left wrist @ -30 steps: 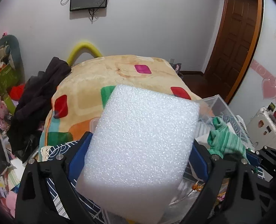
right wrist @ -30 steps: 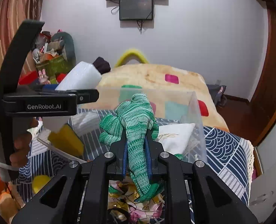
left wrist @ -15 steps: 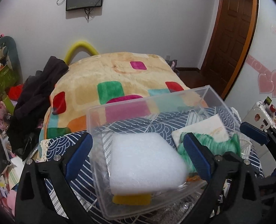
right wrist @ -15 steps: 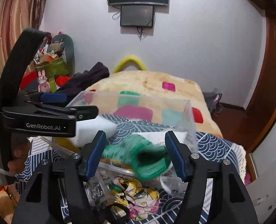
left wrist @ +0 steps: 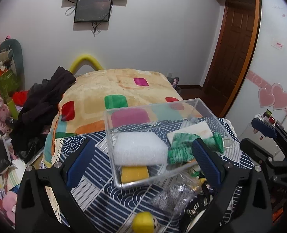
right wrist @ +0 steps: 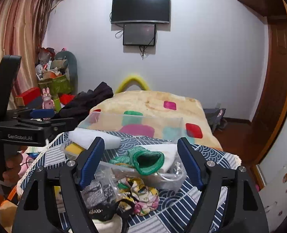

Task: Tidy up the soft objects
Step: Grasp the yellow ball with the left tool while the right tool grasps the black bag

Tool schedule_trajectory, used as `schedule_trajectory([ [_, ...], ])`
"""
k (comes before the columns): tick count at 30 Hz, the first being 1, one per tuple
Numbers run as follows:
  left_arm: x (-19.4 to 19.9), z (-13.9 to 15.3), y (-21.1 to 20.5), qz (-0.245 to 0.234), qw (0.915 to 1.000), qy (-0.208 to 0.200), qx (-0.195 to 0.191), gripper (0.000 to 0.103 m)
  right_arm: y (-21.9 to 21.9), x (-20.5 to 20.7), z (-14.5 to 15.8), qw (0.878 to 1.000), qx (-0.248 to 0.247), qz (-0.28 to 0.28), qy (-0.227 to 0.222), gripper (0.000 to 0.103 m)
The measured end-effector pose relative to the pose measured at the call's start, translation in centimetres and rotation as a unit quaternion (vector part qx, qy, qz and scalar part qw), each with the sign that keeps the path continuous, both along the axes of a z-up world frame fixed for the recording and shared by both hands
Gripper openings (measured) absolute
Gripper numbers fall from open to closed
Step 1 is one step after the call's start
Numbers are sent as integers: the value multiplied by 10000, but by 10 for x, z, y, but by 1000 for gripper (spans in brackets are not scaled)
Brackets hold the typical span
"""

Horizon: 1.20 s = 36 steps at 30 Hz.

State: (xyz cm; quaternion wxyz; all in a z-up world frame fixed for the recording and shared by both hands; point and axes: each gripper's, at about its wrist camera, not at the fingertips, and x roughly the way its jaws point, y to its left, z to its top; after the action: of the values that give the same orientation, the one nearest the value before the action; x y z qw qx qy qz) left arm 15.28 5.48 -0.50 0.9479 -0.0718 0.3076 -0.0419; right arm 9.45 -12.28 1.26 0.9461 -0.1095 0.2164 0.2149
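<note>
Both grippers gape wide, holding nothing.
Clear bin (left wrist: 205, 108) at frame centre — white foam block (left wrist: 139, 149) over yellow sponge (left wrist: 134, 173), green knit (left wrist: 180, 149) beside.

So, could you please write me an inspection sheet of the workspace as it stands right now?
Surface: bed under a navy patterned cloth, with a beige blanket behind.
Job's things: clear box holds white foam block on a yellow sponge, a green knit sock and a white pad.
Clutter: floral fabric, grey glittery bag, yellow ball, all outside the box; dark clothes.
Grippers: left tongs open, empty; right tongs open, empty.
Cables: wires hang below the wall screens.
Surroundings: wooden door, curtain, cluttered corner.
</note>
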Motion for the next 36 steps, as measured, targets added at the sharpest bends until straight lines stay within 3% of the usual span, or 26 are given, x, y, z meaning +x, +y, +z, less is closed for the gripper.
schedule_trajectory([
  [8,-38,-14,3,107,9999,-69,108,102,-17,-18,-5,9999,22,-129,0,80],
  [19,-70,-75,-3,240,9988,364,232,102,-18,-25,-60,9957,-15,-85,921,80],
  [23,-75,-92,-4,119,9985,532,33,86,-15,-27,-83,9907,15,-6,1362,80],
  [33,-74,-108,-25,-103,9983,561,120,68,1,-31,-115,9759,23,346,2154,80],
  [36,-68,-118,-24,-105,9971,754,56,49,7,-36,-120,9784,-242,362,2020,70],
])
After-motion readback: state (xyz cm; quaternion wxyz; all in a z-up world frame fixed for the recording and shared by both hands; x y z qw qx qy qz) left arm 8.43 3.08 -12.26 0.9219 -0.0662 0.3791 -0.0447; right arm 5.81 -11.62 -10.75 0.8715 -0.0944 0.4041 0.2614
